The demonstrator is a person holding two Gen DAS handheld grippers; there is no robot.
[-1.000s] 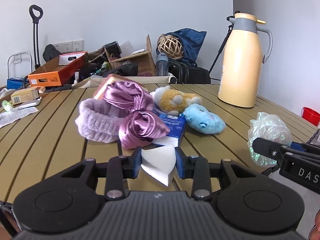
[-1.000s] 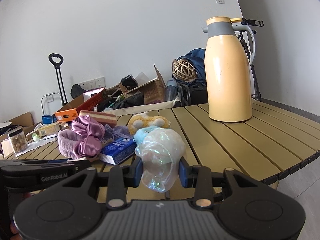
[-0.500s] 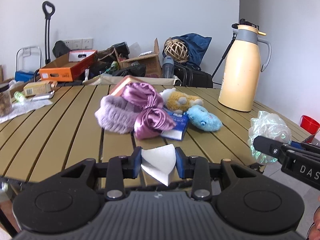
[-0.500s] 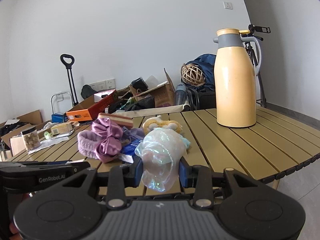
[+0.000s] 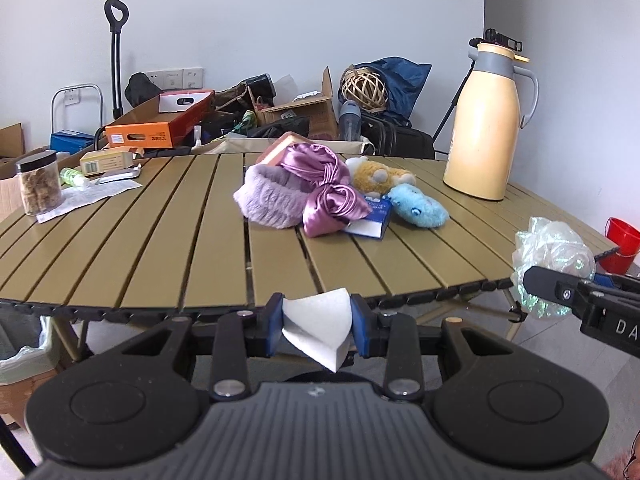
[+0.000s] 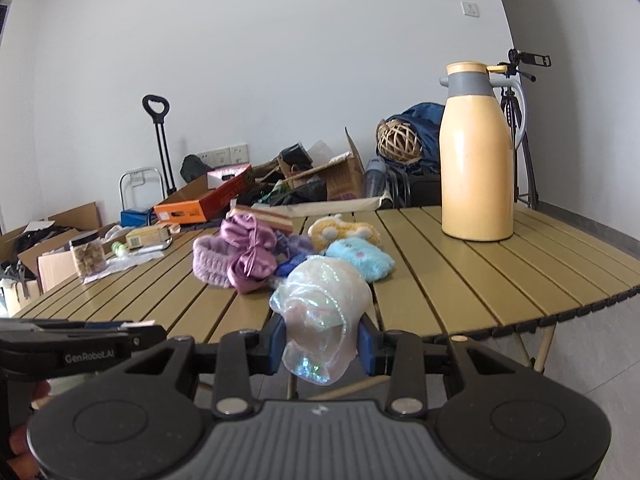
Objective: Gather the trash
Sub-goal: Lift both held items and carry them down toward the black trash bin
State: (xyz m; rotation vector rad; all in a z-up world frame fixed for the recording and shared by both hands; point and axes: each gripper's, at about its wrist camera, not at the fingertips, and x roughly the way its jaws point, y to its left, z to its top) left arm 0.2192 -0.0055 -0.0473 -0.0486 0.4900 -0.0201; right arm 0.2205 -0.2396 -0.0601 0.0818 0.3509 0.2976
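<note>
The 2 grippers are carrying trash off the table (image 5: 168, 216), left gripper (image 5: 316, 326) jaws pinching a paper scrap (image 5: 316, 320), right gripper (image 6: 322, 338) jaws squeezing a plastic wrapper (image 6: 320, 312), probably needing a bin next.

We read "GenRobot.AI" in white on the left gripper (image 6: 80, 354) body, and the cut-off letters "DA" on the right gripper (image 5: 600, 316) body. Print on the orange box (image 5: 140, 136) stays illegible.
</note>
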